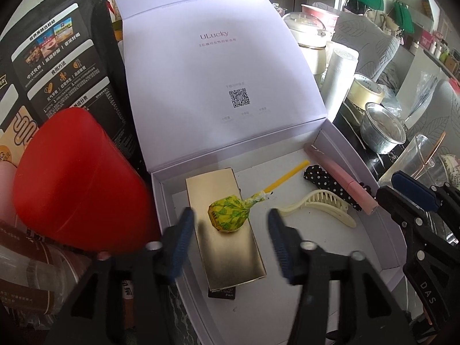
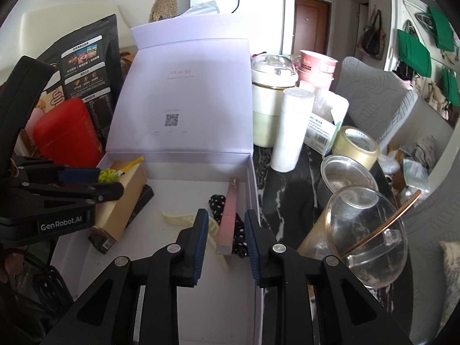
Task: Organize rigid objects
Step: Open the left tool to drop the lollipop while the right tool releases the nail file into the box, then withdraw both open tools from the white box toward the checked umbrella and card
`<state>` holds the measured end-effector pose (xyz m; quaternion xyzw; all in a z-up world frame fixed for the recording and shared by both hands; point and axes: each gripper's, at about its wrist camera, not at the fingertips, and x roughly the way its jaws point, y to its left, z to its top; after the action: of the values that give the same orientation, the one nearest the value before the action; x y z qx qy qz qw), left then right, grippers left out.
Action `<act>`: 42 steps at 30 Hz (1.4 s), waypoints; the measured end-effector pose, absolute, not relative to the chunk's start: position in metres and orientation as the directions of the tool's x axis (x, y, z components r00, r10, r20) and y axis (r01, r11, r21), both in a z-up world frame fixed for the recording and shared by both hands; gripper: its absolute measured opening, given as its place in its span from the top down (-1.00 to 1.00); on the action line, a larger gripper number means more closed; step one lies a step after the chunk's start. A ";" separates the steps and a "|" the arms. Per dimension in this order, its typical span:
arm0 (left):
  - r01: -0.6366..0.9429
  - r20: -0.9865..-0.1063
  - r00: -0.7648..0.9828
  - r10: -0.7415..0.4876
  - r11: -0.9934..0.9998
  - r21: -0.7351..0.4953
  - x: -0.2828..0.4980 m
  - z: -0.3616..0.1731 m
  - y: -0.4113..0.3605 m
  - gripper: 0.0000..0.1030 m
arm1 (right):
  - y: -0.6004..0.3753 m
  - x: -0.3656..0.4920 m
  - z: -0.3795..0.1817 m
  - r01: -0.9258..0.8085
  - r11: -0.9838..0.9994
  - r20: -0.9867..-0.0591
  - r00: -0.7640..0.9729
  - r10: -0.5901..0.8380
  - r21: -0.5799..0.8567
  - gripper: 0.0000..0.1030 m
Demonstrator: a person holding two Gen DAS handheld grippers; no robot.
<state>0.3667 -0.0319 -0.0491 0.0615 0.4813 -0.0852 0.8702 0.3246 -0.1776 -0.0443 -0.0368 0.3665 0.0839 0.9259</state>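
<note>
An open white box (image 1: 287, 258) holds a gold carton (image 1: 230, 258), a cream hair clip (image 1: 319, 204), a black polka-dot piece (image 1: 319, 174) and a pink tube (image 1: 342, 176). A lollipop (image 1: 227, 214) in a yellow-green wrapper lies on the gold carton. My left gripper (image 1: 231, 221) is open, one finger on each side of the lollipop without touching it. In the right wrist view my right gripper (image 2: 227, 241) stands open over the near end of the pink tube (image 2: 228, 212), with gaps on both sides. The hair clip (image 2: 178, 218) lies just left of it.
The box lid (image 1: 218, 57) stands upright at the back. A red canister (image 1: 77, 181) and a black food bag (image 1: 57, 57) crowd the left side. Right of the box wall (image 2: 253, 189) stand a white cylinder (image 2: 290, 129), a tape roll (image 2: 356, 146), a metal cup (image 2: 345, 175) and a glass jug (image 2: 368, 235).
</note>
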 end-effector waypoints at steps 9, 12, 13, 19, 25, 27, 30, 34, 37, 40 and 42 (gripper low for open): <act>0.220 -0.809 0.578 -0.106 0.975 0.030 0.351 -0.025 -0.037 -0.35 | -0.180 0.311 -0.029 -0.188 0.982 -0.670 0.729 0.144 0.007 0.50; 0.232 -0.793 0.598 -0.117 0.972 0.031 0.346 -0.016 -0.042 -0.35 | -0.181 0.305 -0.024 -0.187 0.982 -0.664 0.735 0.138 -0.003 0.50; 0.233 -0.789 0.603 -0.120 0.972 0.030 0.344 -0.014 -0.043 -0.35 | -0.181 0.302 -0.022 -0.184 0.983 -0.662 0.737 0.134 -0.006 0.50; 0.239 -0.769 0.618 -0.164 0.971 -0.015 0.331 0.002 -0.040 -0.35 | -0.186 0.289 -0.006 -0.170 0.985 -0.643 0.755 0.125 -0.009 0.50; 0.244 -0.733 0.657 -0.176 0.970 -0.014 0.312 0.022 -0.040 -0.35 | -0.188 0.272 0.013 -0.170 0.985 -0.617 0.777 0.123 -0.017 0.50; 0.248 -0.721 0.668 -0.183 0.969 -0.016 0.305 0.030 -0.040 -0.35 | -0.187 0.264 0.018 -0.172 0.985 -0.607 0.785 0.124 -0.020 0.50; 0.249 -0.712 0.676 -0.191 0.968 -0.023 0.295 0.040 -0.039 -0.35 | -0.187 0.252 0.028 -0.175 0.984 -0.592 0.796 0.127 -0.024 0.49; 0.251 -0.693 0.696 -0.189 0.968 -0.012 0.279 0.055 -0.040 -0.35 | -0.186 0.235 0.039 -0.180 0.983 -0.570 0.811 0.129 -0.032 0.49; 0.258 -0.680 0.708 -0.193 0.966 -0.007 0.266 0.064 -0.040 -0.36 | -0.189 0.223 0.047 -0.177 0.984 -0.555 0.821 0.129 -0.033 0.49; 0.265 -0.666 0.719 -0.199 0.964 -0.002 0.253 0.073 -0.042 -0.35 | -0.191 0.211 0.054 -0.178 0.984 -0.542 0.829 0.134 -0.029 0.44; 0.269 -0.658 0.726 -0.203 0.963 0.000 0.244 0.079 -0.043 -0.35 | -0.191 0.201 0.058 -0.179 0.983 -0.532 0.836 0.136 -0.030 0.41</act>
<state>0.2437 -0.0427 0.0786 0.0476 0.3480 -0.1271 0.9276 0.2008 -0.1915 0.0579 -0.0394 0.2743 0.0824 0.9573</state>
